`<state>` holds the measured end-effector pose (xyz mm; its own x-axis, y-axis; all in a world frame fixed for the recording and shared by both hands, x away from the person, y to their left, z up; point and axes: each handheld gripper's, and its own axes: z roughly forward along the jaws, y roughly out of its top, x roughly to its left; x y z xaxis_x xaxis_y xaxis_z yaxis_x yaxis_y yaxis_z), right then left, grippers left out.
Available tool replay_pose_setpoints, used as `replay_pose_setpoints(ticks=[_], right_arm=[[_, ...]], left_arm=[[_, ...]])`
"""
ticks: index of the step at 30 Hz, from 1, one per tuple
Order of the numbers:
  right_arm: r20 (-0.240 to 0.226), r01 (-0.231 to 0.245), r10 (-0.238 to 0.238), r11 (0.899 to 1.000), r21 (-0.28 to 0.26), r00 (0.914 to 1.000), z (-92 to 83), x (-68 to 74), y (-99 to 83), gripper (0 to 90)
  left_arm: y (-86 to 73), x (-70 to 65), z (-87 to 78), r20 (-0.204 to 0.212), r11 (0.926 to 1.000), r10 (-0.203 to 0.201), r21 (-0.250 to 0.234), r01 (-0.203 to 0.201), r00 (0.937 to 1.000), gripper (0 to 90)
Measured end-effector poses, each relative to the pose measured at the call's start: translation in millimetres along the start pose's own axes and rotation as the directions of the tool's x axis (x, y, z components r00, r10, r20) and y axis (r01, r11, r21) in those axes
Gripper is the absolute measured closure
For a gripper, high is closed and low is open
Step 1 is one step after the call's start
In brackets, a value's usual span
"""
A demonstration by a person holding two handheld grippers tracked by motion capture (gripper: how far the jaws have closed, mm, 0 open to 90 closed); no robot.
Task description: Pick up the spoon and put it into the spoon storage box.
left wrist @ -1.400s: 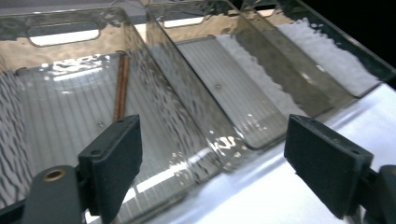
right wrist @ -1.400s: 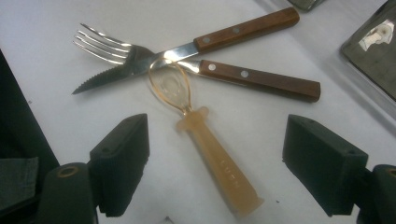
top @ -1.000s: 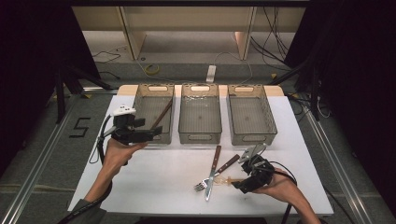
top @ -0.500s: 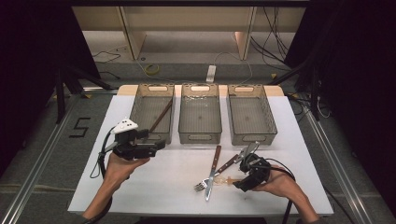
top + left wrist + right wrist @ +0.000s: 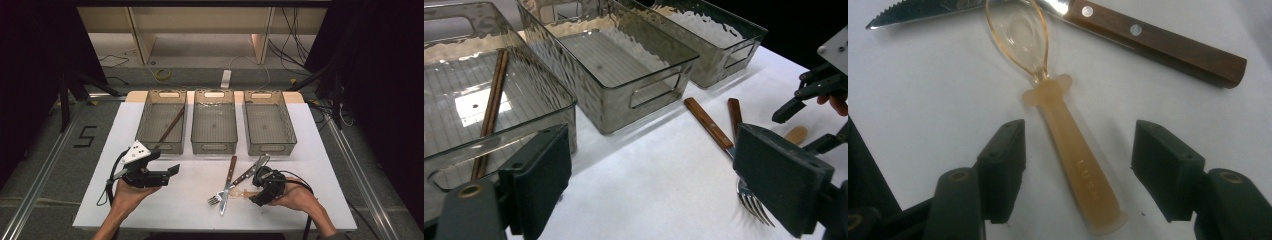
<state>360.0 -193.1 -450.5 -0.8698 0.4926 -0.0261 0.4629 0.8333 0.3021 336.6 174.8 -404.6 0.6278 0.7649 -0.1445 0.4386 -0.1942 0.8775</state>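
A white sheet is laid over the worktop, a pale wooden edge left bare at the far side. Three clear bins are set in a row; a brown stick lies in the left one. Grey floor, cables and a "5" mark are seen around. The right gripper is lowered over the translucent spoon, its fingers having just been closing, not yet pressing, beside a knife. The left gripper is held with fingers spread, empty.

Three bins behind cutlery, chopsticks in left bin, spoon between right jaws
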Motion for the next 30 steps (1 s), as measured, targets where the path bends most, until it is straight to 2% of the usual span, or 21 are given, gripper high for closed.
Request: replay_pose_setpoints(ticks=[1,2,3,7,10,13,14,15,16,17,18,21,25,30], right_arm=[[-0.001,-0.015,0.015,1.0,0.011,0.9999,0.0,1.3,0.4,41.1],[-0.007,0.01,-0.01,1.0,0.003,0.9999,0.7,-0.5,-0.4,42.6],[-0.014,-0.007,0.007,1.0,-0.001,0.9999,0.9,0.5,-0.3,43.9],[-0.013,0.025,-0.025,1.0,0.013,0.9996,1.8,-1.8,-1.8,49.0],[-0.014,0.025,-0.025,0.999,0.023,0.9996,2.8,0.0,-2.2,52.0],[-0.006,0.049,-0.049,0.998,0.034,0.9988,4.9,0.4,-2.5,56.1],[-0.009,0.037,-0.037,0.998,0.043,0.9993,5.4,1.5,-2.0,57.4],[0.001,0.054,-0.054,0.997,0.046,0.9985,7.3,1.2,-2.2,58.7],[-0.003,0.045,-0.045,0.998,0.047,0.999,6.9,2.7,-1.8,60.1],[-0.002,0.072,-0.072,0.996,0.046,0.9974,6.8,1.7,-2.1,61.6],[-0.003,0.064,-0.064,0.997,0.044,0.998,6.9,3.7,-2.0,64.0],[0.004,0.078,-0.078,0.996,0.047,0.9969,6.3,4.7,-2.3,68.0],[-0.004,0.107,-0.107,0.993,0.054,0.9943,5.8,7.2,-3.2,74.4],[0.01,0.125,-0.126,0.99,0.063,0.992,5.5,12.0,-2.2,75.9]], left_arm=[[-0.6,-0.2,-0.1,-0.001,1.0,0.002,0.005,-0.002,1.0,15.2],[-2.2,-0.3,0.4,-0.003,1.0,-0.002,0.003,0.002,1.0,15.2],[-3.4,-0.2,0.4,-0.004,1.0,-0.006,0.008,0.006,1.0,15.2],[-7.2,-0.5,0.0,-0.006,0.9998,-0.012,0.015,0.012,0.9999,15.2],[-9.6,-2.4,-0.5,-0.006,0.9998,-0.007,0.019,0.007,1.0,15.2],[-11.5,-2.0,-1.1,-0.007,0.9997,-0.012,0.023,0.012,0.9999,15.2],[-12.3,-1.5,-1.2,-0.009,0.9996,-0.011,0.025,0.012,0.9999,15.2],[-13.7,-1.2,-1.4,-0.013,0.9996,-0.01,0.026,0.011,0.9999,15.2],[-14.5,-1.1,-1.8,-0.016,0.9995,-0.006,0.03,0.007,0.9998,15.2],[-15.9,-1.4,-2.5,-0.026,0.9994,0.005,0.035,-0.004,0.9996,15.2],[-15.9,-1.3,-3.0,-0.029,0.9993,0.008,0.036,-0.007,0.9996,15.2],[-15.5,-0.3,-2.9,-0.018,0.9995,-0.006,0.03,0.006,0.9998,15.2],[-17.2,-1.9,-1.9,-0.024,0.9989,0.022,0.042,-0.021,0.9995,15.2],[-17.5,-1.4,-3.5,-0.025,0.9994,0.015,0.03,-0.014,0.9996,15.3]])
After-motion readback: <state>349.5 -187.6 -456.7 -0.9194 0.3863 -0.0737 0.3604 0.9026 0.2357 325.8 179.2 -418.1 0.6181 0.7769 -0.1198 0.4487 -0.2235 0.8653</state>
